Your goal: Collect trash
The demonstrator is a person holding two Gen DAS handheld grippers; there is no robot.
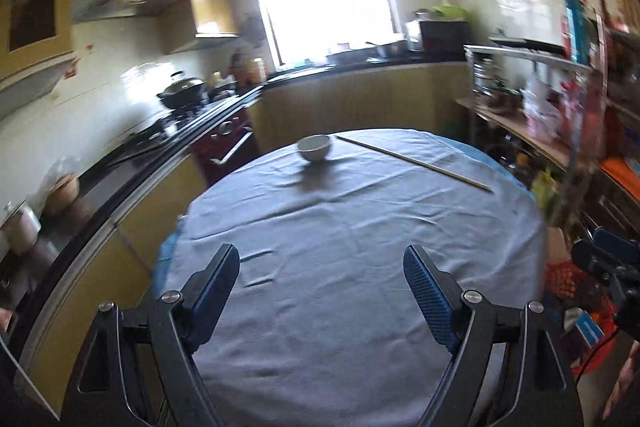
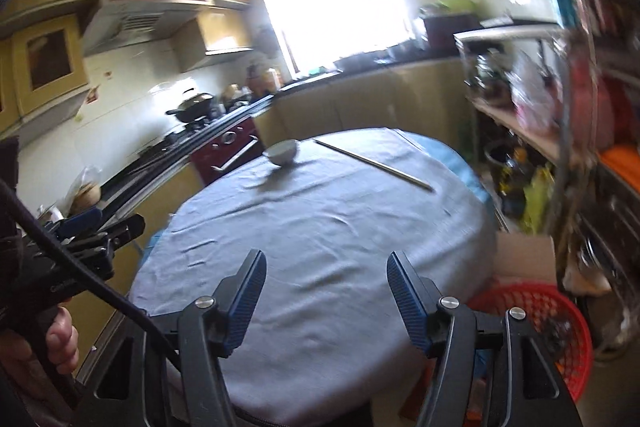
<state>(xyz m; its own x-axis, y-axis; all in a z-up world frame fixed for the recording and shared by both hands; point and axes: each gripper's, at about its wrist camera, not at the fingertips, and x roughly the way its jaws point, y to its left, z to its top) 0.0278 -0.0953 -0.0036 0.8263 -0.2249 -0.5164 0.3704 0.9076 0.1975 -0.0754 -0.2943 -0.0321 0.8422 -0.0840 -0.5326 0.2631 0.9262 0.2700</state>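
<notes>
While both the left claw (image 1: 322, 261) and the right claw (image 2: 326, 267) hang released and empty over the near desk (image 1: 360, 227), no trash shows on the cloth (only a bowl (image 1: 315, 147) and chopsticks (image 1: 412, 163) far ahead), so collecting looks finished or searching comes next, the red basket (image 2: 560, 311) just right of the right claw.

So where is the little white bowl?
The white bowl sits at the far end of the cloth-covered table, toward the stove side in both wrist views. The long chopsticks lie just to its right, not touching it.
</notes>
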